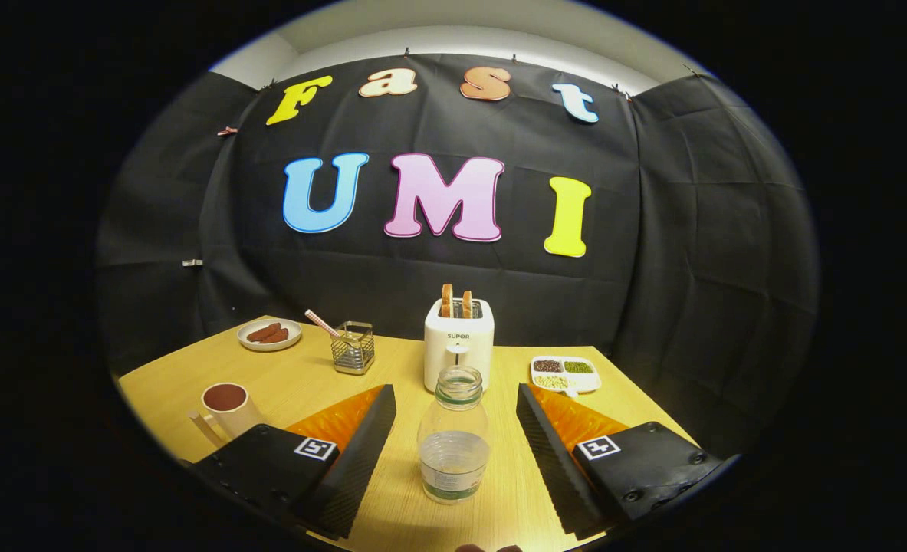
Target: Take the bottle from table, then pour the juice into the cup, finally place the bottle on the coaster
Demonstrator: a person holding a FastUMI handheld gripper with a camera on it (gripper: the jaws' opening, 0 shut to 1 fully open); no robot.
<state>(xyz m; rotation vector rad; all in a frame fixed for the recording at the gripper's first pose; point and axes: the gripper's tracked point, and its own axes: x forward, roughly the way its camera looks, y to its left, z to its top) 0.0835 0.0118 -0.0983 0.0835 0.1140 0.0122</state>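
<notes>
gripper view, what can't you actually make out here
- Coaster: I cannot pick one out on the table in the gripper view.
- Cup: its base sits behind the finger beside it.
- Bottle, standing between the open fingers of the gripper, untouched: label too small to tell.
- Divided dish: contents too small to identify.
- Wire holder: only a striped stick is clear.

Black cloth wall (453, 284), wooden table (300, 376) — perhaps pale ceiling (468, 23)
</notes>
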